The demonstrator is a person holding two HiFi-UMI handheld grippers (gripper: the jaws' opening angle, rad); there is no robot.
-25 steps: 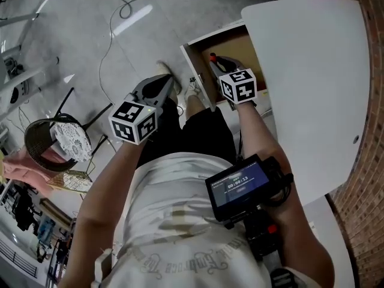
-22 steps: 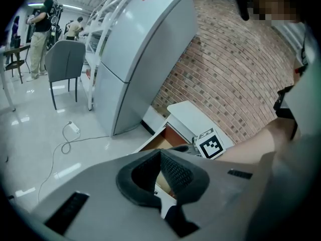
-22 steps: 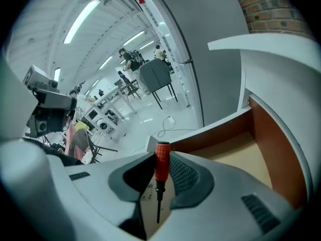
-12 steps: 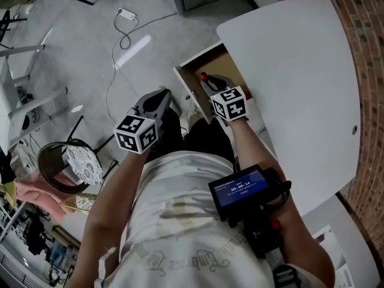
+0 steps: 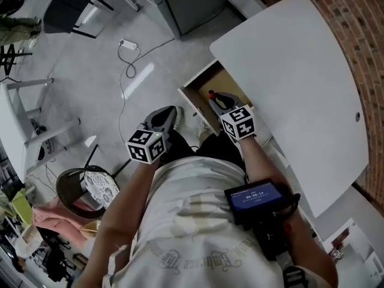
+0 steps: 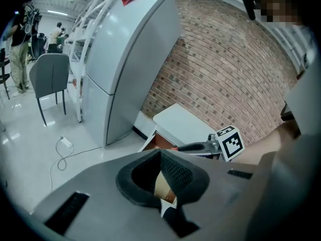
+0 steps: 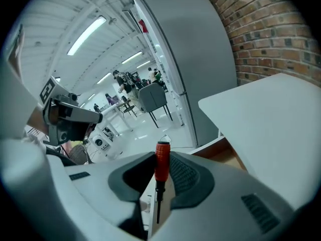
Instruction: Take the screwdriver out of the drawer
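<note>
The screwdriver (image 7: 161, 160) has a red handle and a thin dark shaft that points down toward me. My right gripper (image 7: 161, 177) is shut on its handle. In the head view it (image 5: 215, 99) holds the screwdriver (image 5: 211, 95) over the front of the open wooden drawer (image 5: 191, 101), which juts from under the white table (image 5: 288, 71). My left gripper (image 5: 171, 111) hangs left of the drawer, over the floor. Its tips (image 6: 161, 157) meet with nothing held. The left gripper view also shows the right gripper (image 6: 193, 147).
A tall grey cabinet (image 6: 125, 59) stands beyond the drawer against a brick wall (image 5: 336, 17). A white cable with an adapter (image 5: 129, 59) lies on the floor. A round wicker seat (image 5: 84, 191) is behind to the left. My legs are close under the drawer front.
The head camera has swung, so the whole scene shifts in the picture. Both grippers keep much the same places relative to the drawer, with the screwdriver still held.
</note>
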